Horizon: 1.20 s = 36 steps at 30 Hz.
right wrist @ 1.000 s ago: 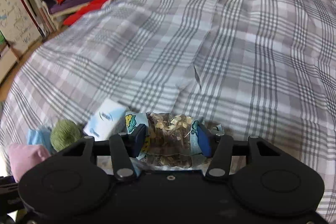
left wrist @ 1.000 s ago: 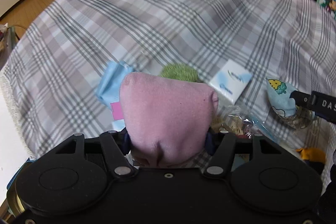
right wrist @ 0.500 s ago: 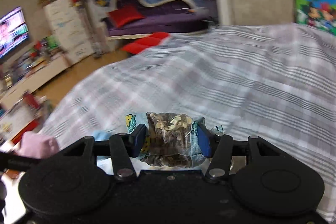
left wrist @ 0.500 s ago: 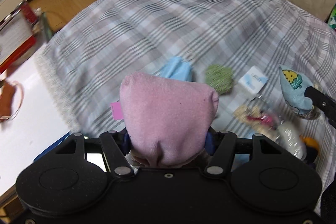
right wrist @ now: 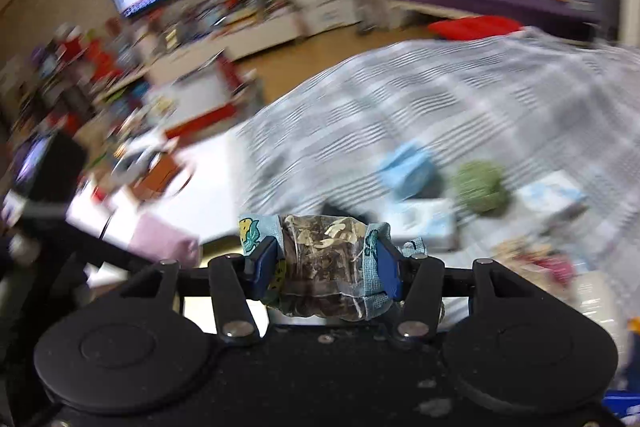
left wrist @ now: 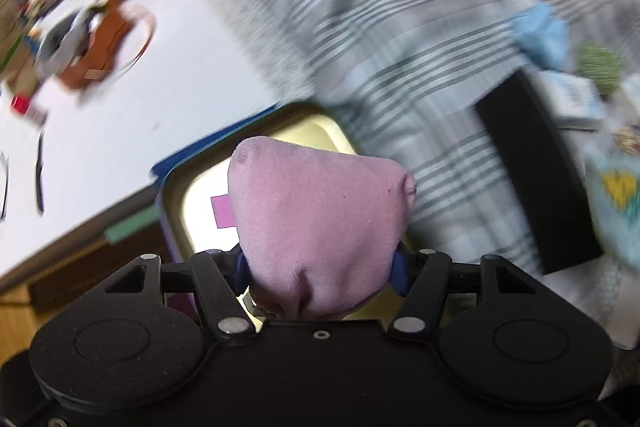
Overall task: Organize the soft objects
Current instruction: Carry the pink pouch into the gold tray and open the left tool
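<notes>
My left gripper (left wrist: 320,269) is shut on a pink soft pouch (left wrist: 320,219), which bulges out past the blue pads. It hangs over an open tin (left wrist: 170,187) with a pale inside, at the edge of the plaid bedspread (left wrist: 400,7). My right gripper (right wrist: 326,263) is shut on a blue printed pouch (right wrist: 326,251) with a clear window showing dried bits. That blue printed pouch (left wrist: 616,203) shows blurred at the right of the left wrist view. In the right wrist view the pink pouch (right wrist: 160,239) is low on the left.
On the bedspread lie a light blue cloth (right wrist: 408,167), a green fuzzy ball (right wrist: 480,187), two tissue packs (right wrist: 552,195) and some wrapped snacks (right wrist: 528,255). A white table (left wrist: 120,115) left of the bed carries a brown object (left wrist: 104,51) and clutter. Both views are motion-blurred.
Both grippers have swung left, off the middle of the bed toward its edge and the white table. The open tin has come into view under the pink pouch. Both grips are unchanged.
</notes>
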{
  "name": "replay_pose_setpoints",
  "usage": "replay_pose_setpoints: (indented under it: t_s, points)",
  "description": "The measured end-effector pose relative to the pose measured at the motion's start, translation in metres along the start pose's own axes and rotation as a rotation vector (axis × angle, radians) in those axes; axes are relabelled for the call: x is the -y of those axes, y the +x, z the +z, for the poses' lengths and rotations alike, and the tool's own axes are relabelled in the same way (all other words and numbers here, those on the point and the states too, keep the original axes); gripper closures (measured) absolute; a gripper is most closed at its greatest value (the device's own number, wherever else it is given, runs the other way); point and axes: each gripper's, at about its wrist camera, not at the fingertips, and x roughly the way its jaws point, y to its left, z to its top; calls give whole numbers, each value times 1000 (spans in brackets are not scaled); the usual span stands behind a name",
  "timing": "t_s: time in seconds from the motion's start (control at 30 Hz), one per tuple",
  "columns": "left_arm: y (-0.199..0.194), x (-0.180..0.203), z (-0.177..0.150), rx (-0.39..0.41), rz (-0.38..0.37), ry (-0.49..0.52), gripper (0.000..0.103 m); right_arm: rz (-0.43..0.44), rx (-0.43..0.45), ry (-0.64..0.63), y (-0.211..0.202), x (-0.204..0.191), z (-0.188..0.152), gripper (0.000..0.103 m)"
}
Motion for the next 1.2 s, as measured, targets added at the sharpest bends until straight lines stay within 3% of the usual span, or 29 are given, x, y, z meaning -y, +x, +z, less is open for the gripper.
replay_pose_setpoints:
  t_s: [0.27, 0.47, 0.6, 1.2]
  points:
    - [16, -29, -8, -29, 4, -56, 43, 99, -115, -210, 24, -59, -31, 51]
    - [13, -32, -5, 8, 10, -57, 34, 152, -153, -238, 29, -79, -46, 50]
    - [9, -32, -2, 37, 23, -63, 29, 172, -159, -213, 34, -80, -46, 40]
    - [-1, -1, -11, 28, 17, 11, 28, 62, -118, -114, 30, -56, -31, 42]
